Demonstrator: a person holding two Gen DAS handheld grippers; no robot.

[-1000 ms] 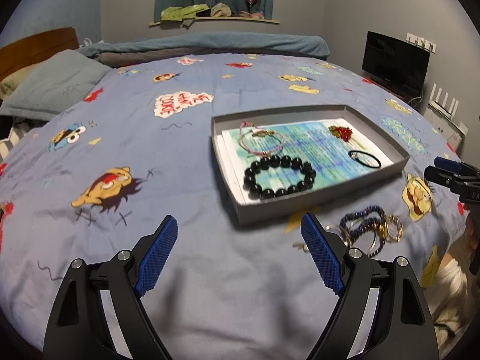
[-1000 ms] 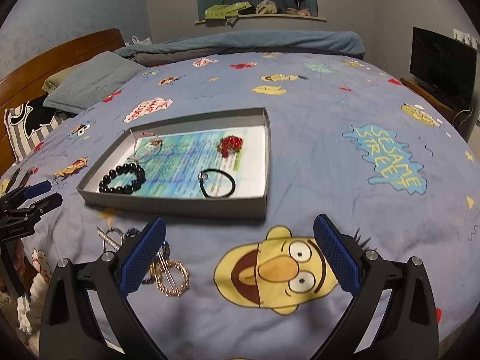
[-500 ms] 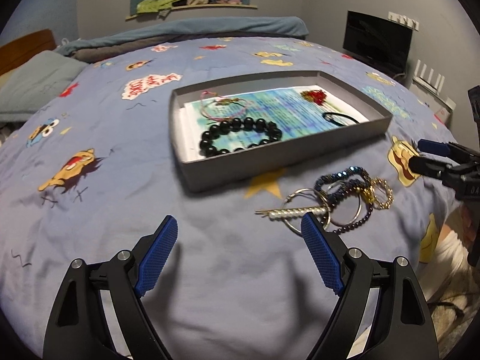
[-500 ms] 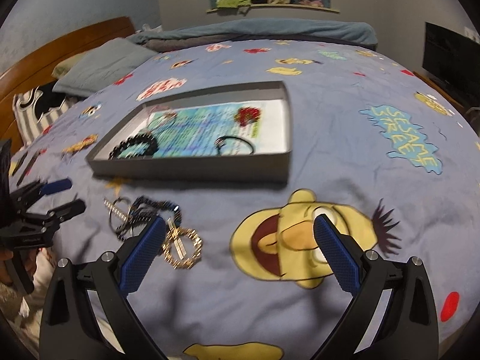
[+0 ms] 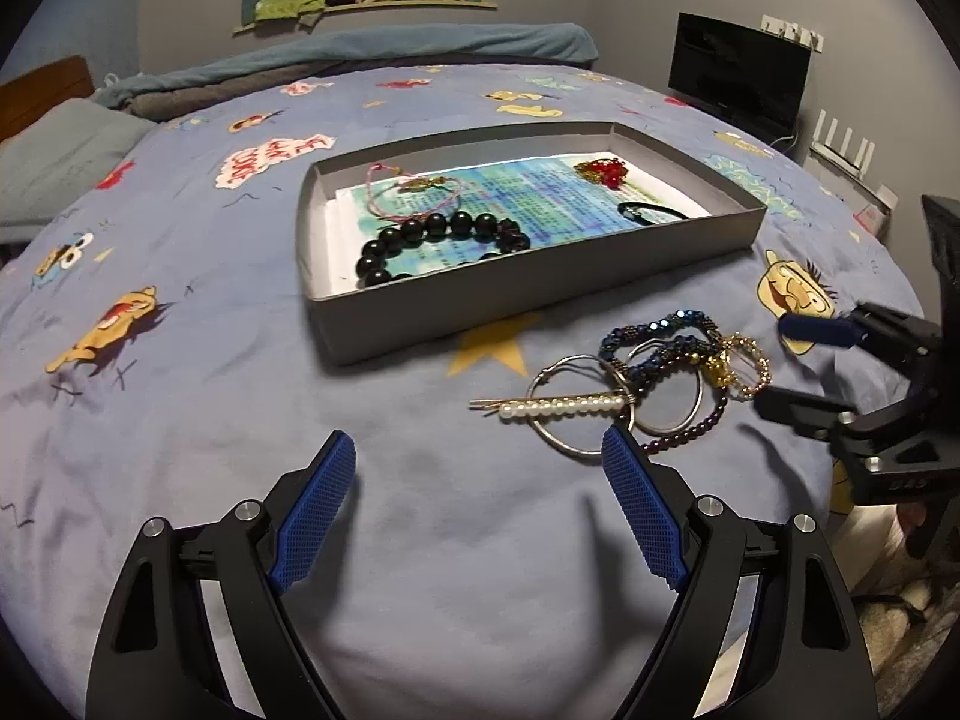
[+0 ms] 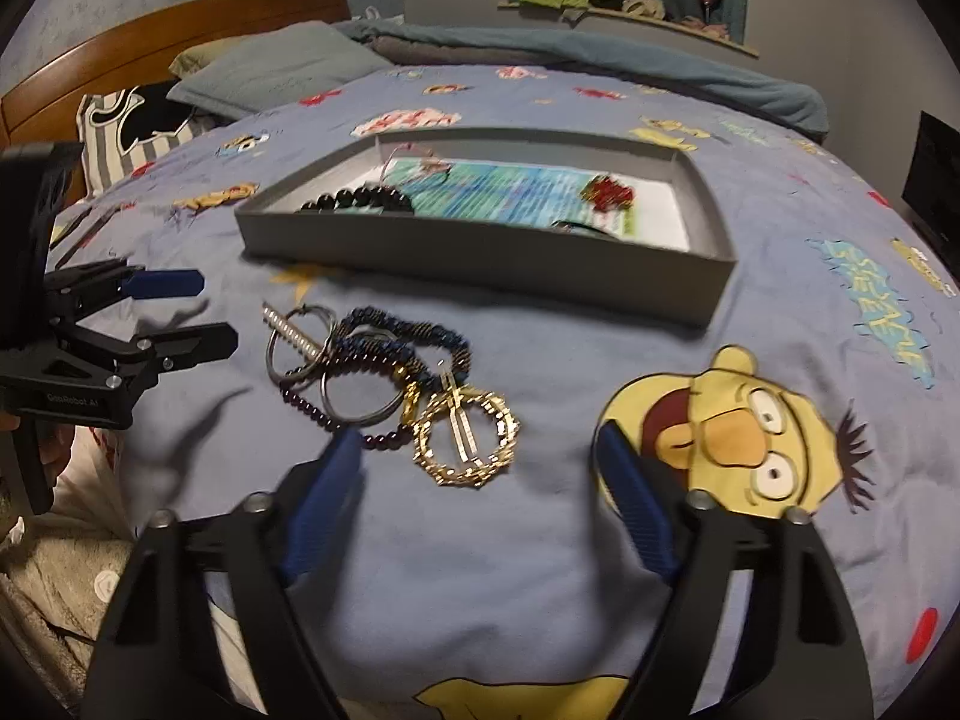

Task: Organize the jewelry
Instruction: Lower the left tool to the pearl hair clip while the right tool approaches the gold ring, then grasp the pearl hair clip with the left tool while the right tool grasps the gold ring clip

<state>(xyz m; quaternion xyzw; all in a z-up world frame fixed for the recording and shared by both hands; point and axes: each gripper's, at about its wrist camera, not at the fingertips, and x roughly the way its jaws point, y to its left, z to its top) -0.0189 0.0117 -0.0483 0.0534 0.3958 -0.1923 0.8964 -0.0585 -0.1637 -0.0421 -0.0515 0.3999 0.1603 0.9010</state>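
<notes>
a tangled pile that wants one clean pick

the loose jewelry pile (image 5: pixel 654 384) lies on the bedspread (image 5: pixel 180 420), just in front of the near wall of the grey tray (image 5: pixel 528 294). in it: a pearl hair pin (image 5: pixel 561 405) lying across a silver hoop (image 5: pixel 579 405), a dark blue beaded bracelet (image 5: pixel 660 339), a string of small purple beads (image 6: pixel 336 414) and a gold ring-shaped piece (image 6: pixel 465 438). they overlap and several look threaded through each other.

the tray already holds a black bead bracelet (image 5: pixel 444 240), a pink cord bracelet (image 5: pixel 411 192), a red beaded piece (image 5: pixel 603 171) and a black hair tie (image 5: pixel 651 211).

the left tool (image 5: pixel 474 507) has its fingers spread wide and holds nothing; it hangs just short of the pile. the right tool (image 6: pixel 474 492) is likewise wide and empty, with the gold piece just ahead of its gap.

all of it is probably light. the hoops and pin are likely stiff, thin and slippery; the bead strings limp, sure to drape and drag neighbours. the soft bedding gives under a fingertip, which should help get under thin metal. the gold piece sits at the pile's edge, mostly free: pinching its outer rim looks the safest hold. the pin is best pinched across its pearl row.
</notes>
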